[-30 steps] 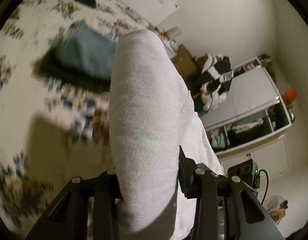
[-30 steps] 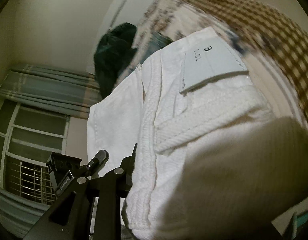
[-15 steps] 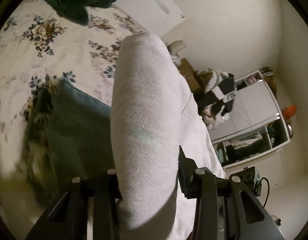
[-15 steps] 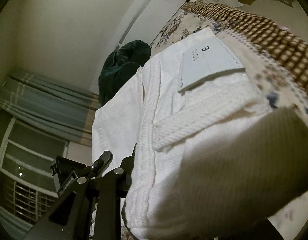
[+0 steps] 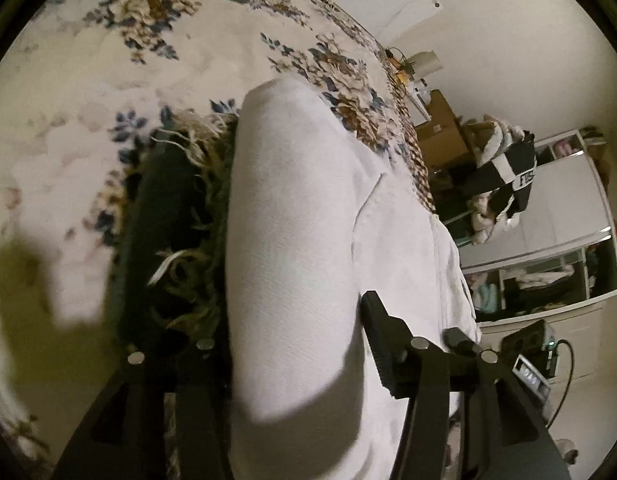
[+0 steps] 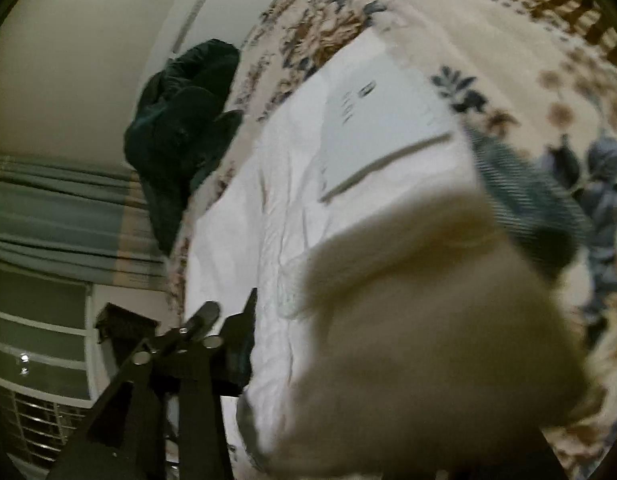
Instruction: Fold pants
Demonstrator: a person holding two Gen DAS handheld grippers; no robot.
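While the left gripper point(image 5: 292, 344) is reaching down over the bed point(image 5: 88, 152), a thick fold of the white pants point(image 5: 292, 240) is lying between its two black fingers point(image 5: 384, 344). Its jaws have just been opening: the right-hand finger is standing slightly clear of the cloth, and the left-hand one is sitting in shadow beside the fold, so a firm pinch is not showing on that side. The fold is running away from the camera as a rounded white roll, and it is resting partly over a dark garment with frayed pale fringe point(image 5: 176, 240) that is spreading across the floral bedspread.

Over on the right wrist view, the right gripper point(image 6: 328, 344) is also straddling the white pants point(image 6: 244, 240) at the waistband end, where a pale rectangular label patch point(image 6: 380, 128) with small dark print is facing up. Its jaws have likewise just been opening; only the left-hand finger point(image 6: 236, 340) is visible, lying against the edge of the cloth, and a blurred bulge of fabric close to the lens is hiding the other finger, so whether the pads are pressing cannot be told. The pants are lying flat on the bedspread here. A dark green heap of clothing point(image 6: 184, 128) is sitting farther up the bed, near the wall and the striped curtain point(image 6: 56, 208).
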